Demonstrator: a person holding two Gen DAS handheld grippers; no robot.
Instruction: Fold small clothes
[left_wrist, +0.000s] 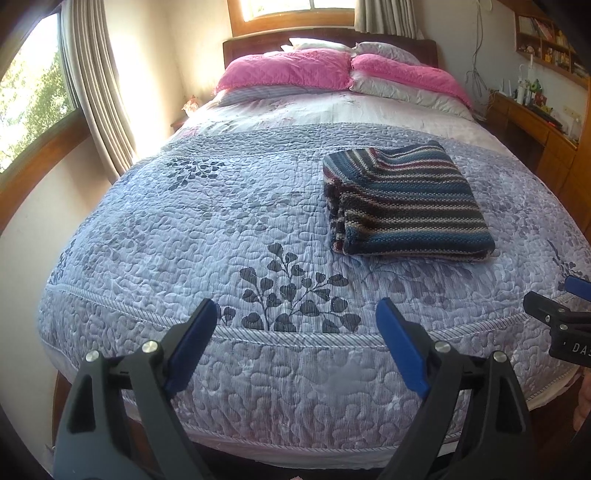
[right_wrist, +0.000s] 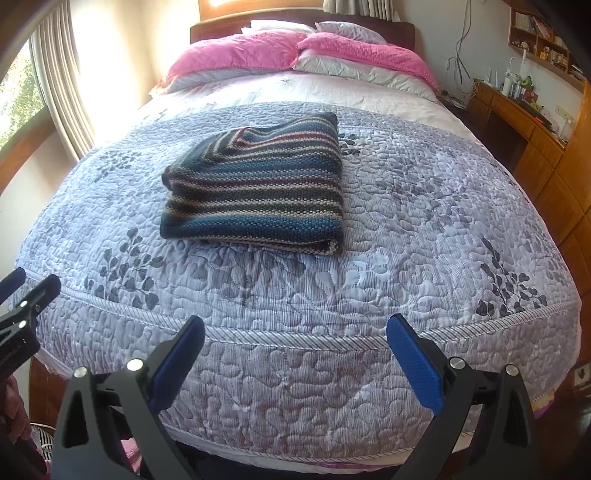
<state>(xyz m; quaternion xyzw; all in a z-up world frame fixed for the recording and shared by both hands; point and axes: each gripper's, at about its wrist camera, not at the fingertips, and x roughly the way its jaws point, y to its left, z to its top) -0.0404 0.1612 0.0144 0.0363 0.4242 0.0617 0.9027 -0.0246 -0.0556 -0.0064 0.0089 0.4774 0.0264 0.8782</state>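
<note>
R gripper (right_wrist: 295, 332) open, empty | striped sweater (right_wrist: 255, 188) folded on quilt (right_wrist: 406, 229) | apart

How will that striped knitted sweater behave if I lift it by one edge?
The sweater is soft knit, so it would likely droop. Its stacked layers show at the side, so it would probably unfold. The textured knit probably won't slip from the fingers.

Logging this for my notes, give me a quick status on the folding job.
Left gripper and right gripper: jaws open, empty, at the foot of the bed. Striped knit garment lies folded on the quilt. Nothing in the way.
</note>
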